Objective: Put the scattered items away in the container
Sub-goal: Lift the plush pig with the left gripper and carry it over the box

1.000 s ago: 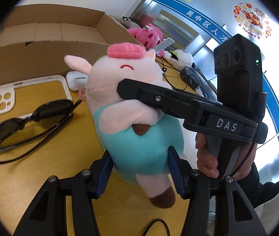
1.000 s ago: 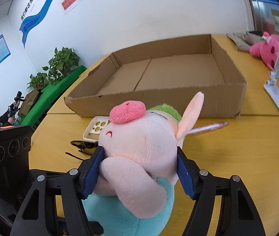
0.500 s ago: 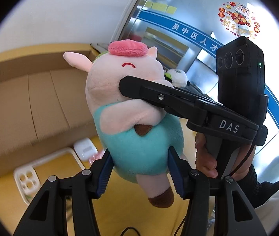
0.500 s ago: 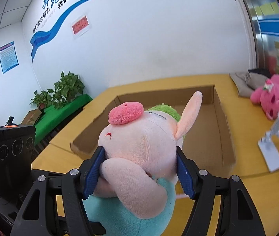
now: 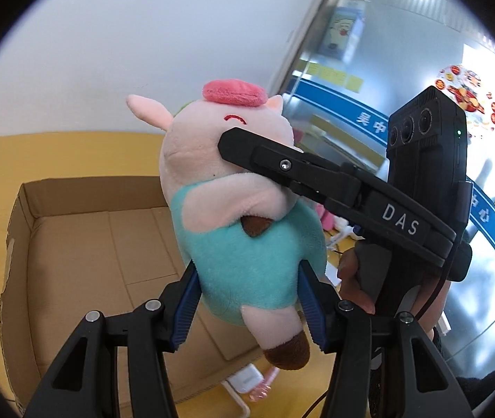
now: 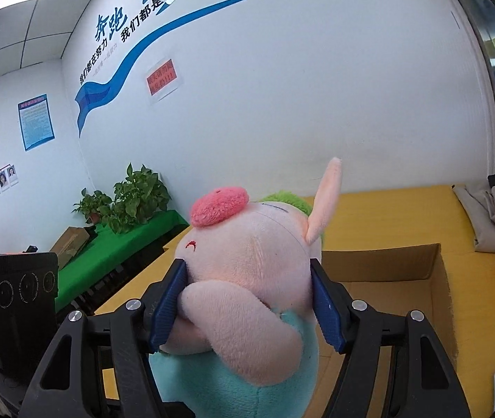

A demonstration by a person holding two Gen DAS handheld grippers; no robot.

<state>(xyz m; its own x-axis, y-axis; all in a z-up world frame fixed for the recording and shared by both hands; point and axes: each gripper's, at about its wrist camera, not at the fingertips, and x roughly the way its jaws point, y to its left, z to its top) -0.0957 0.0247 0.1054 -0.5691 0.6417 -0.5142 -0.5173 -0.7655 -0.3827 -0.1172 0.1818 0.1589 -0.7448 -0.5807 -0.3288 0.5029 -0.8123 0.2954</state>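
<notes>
The yellow counter (image 5: 55, 153) fills less of both wrist views than a second ago, and the sunglasses and phone case seen then have dropped out of sight; both hands have lifted and carried forward.

The open cardboard box (image 5: 83, 250) now sits directly under the load, running from 9 to 6 o'clock in the left view, its floor bare where it shows.

The plush pig (image 5: 240, 216) hangs in the air above that box, clear of the counter. It is held twice. The left tool (image 5: 247, 299) pinches its teal belly between blue pads, and the right tool (image 6: 250, 299) pinches its pink head, reaching in from 3 o'clock in the left view. Neither grip has slackened since a second ago.

A small white item (image 5: 245, 378) and a pink pen (image 5: 264, 385) lie on the counter at 6 o'clock, outside the box.

The carry looks nearly done: lowering and releasing should come next, then the leftover small things.
</notes>
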